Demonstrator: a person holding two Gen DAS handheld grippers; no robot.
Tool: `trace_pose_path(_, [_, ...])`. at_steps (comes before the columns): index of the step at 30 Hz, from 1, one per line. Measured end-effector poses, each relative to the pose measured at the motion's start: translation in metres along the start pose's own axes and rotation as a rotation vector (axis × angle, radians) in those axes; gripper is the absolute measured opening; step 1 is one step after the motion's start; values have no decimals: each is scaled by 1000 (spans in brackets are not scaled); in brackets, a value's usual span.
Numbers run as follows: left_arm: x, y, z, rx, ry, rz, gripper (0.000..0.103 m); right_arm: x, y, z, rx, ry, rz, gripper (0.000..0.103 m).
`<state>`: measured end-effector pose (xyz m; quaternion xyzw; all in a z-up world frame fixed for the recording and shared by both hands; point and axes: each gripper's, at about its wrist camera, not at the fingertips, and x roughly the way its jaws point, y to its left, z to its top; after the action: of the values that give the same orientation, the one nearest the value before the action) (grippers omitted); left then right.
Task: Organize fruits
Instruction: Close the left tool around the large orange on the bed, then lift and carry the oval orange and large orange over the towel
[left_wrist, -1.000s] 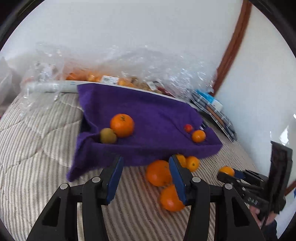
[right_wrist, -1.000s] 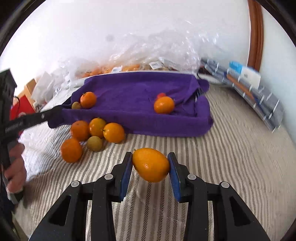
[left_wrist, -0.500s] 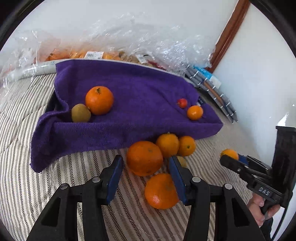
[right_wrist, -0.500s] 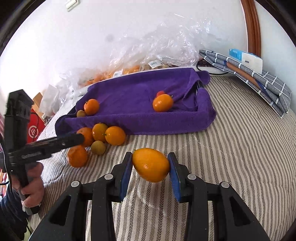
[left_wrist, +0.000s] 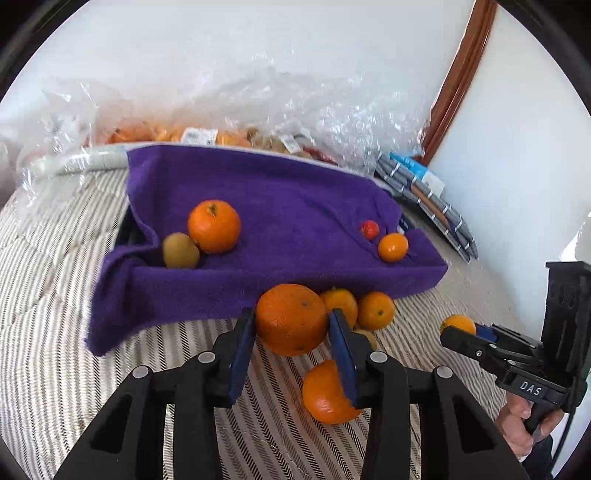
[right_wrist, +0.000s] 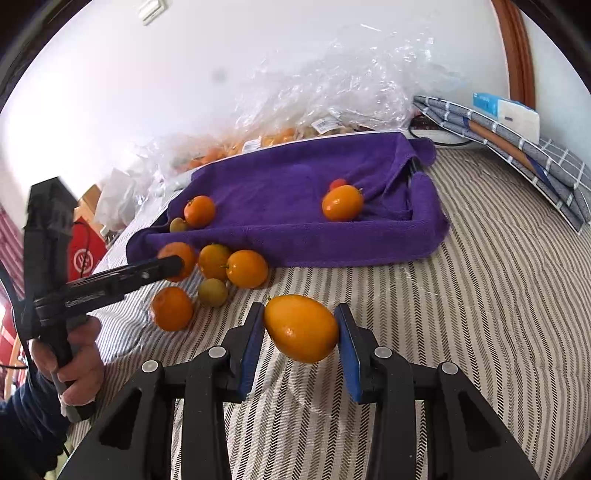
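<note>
Beside the purple towel (left_wrist: 280, 206), a large orange (left_wrist: 291, 319) is clamped by the left hand-held gripper (left_wrist: 291, 343), an oval orange fruit (right_wrist: 301, 328) by the right hand-held gripper (right_wrist: 301, 341), likely for sorting.

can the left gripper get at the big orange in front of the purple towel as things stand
Probably yes. The left gripper has its blue pads on either side of the big orange with nothing between. Whether they already press it is unclear.

Left gripper (left_wrist: 291, 328) is reaching forward low, its blue pads (left_wrist: 242, 343) sitting against both sides of a big orange (left_wrist: 291, 318). Right gripper (right_wrist: 301, 330) is clamping a yellow-orange fruit (right_wrist: 301, 328) between its pads (right_wrist: 347, 354). Bare hands are gripping both handles, left hand (right_wrist: 72, 363) and right hand (left_wrist: 524, 428).
</note>
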<state>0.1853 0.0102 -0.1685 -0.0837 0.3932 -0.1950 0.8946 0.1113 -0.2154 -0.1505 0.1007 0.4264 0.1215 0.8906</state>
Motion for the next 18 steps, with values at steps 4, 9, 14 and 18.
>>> trace_pose_path(4, [-10, 7, 2, -28, -50, 8, 38, -2, -1, 0, 12, -10, -8, 38])
trace_pose_path(9, [-17, 14, 5, -57, -82, 20, 38, -3, -2, 1, 20, -18, -12, 38])
trace_pose_path(14, [-23, 25, 7, -93, -106, 34, 38, -6, -8, 2, 46, -32, -1, 38])
trace_pose_path(18, [-27, 34, 8, -129, -125, 39, 38, -9, -10, 2, 61, -45, -28, 38])
